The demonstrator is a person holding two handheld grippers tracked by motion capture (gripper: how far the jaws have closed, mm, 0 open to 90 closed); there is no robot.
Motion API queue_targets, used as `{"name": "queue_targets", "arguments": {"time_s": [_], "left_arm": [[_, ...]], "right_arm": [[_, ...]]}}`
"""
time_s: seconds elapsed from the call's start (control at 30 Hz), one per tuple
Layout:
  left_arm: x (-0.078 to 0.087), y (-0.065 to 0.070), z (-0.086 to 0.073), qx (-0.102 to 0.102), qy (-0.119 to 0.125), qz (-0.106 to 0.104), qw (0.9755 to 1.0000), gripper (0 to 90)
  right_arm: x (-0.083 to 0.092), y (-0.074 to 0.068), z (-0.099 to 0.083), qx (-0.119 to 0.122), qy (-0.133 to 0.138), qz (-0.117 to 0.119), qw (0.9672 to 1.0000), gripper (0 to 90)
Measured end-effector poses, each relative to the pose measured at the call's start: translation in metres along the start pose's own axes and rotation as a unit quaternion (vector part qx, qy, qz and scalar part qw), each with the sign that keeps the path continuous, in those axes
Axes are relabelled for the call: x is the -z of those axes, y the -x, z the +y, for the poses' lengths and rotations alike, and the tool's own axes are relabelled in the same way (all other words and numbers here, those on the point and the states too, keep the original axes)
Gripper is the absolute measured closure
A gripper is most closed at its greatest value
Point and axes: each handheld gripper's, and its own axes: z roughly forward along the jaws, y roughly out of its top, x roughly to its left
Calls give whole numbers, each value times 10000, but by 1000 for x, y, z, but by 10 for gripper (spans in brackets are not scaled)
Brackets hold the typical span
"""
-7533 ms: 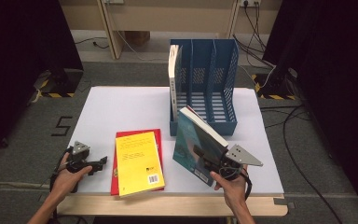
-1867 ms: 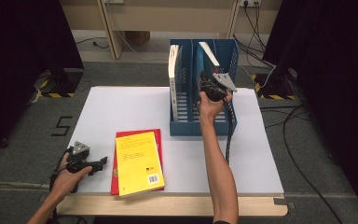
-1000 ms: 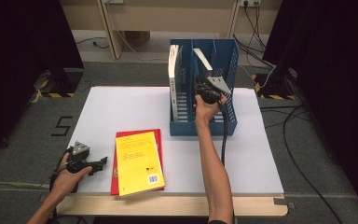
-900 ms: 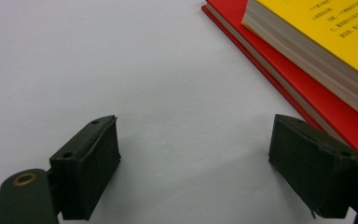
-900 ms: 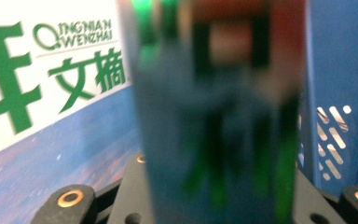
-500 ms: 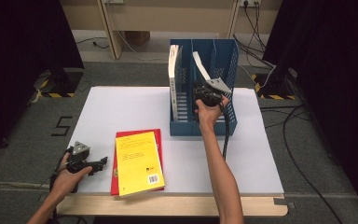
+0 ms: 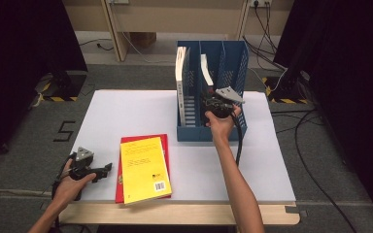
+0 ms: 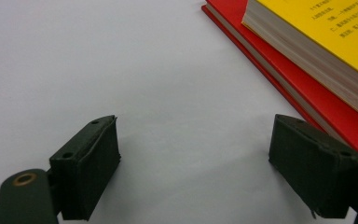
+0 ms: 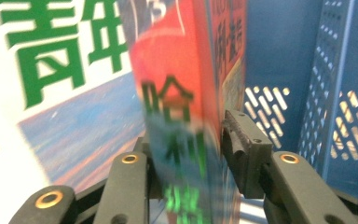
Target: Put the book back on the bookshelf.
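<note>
i am putting books into the blue plastic file rack with upright slots [image 7: 223, 131] at the far side of the white table [image 7: 126, 111], and right now my right tongs [image 7: 212, 101] are at the middle slot, where the blue and red paperback book [image 9: 186, 140] is standing on its edge, leaning a little to the left. in the right gripper view the jaws have just been opening: the book's spine sits between them, the right pad has come clear of the cover, and the left side is hidden behind the book, so i judge that the grip is let go. to do this step well, i would open a bit more before pulling back, and draw the tongs straight out along the slot, so that no pad drags the cover and tips the book. a white book [image 7: 180, 73] stands already in the left slot. my left tongs [image 8: 196, 158] rest on the table, wide open and holding nothing, just beside the yellow paperback book [image 7: 143, 167] that lies on the red hardcover book [image 7: 122, 191]; i think these two come next.
</note>
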Motion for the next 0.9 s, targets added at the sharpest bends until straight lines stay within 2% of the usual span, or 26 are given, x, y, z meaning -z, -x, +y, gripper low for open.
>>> {"name": "queue_targets", "arguments": {"time_s": [0.17, 0.2, 0.4, 0.63, 0.7, 0.77, 0.83, 0.9], "left_arm": [[0, 0, 0, -2, -8, 2, 10000, 151], [0, 0, 0, -4, -9, 4, 10000, 151], [0, 0, 0, -13, -13, 5, 10000, 151], [0, 0, 0, 0, -7, 1, 10000, 151], [0, 0, 0, -2, -7, 3, 10000, 151], [0, 0, 0, -2, -8, 2, 10000, 151], [0, 0, 0, -8, -15, 3, 10000, 151], [0, 0, 0, -2, -9, 4, 10000, 151]], "right_arm": [[9, 2, -7, 50, -119, 185, 9997, 604], [12, 2, -12, 187, -258, 251, 9992, 610], [17, 3, -24, 298, -373, 305, 9984, 607], [22, 4, -27, 370, -437, 392, 9976, 613], [24, 5, -28, 518, -490, 376, 9967, 627], [25, 5, -28, 648, -481, 362, 9961, 678], [27, 5, -27, 954, -475, 350, 9937, 693], [28, 5, -27, 1022, -485, 338, 9930, 695]]}}
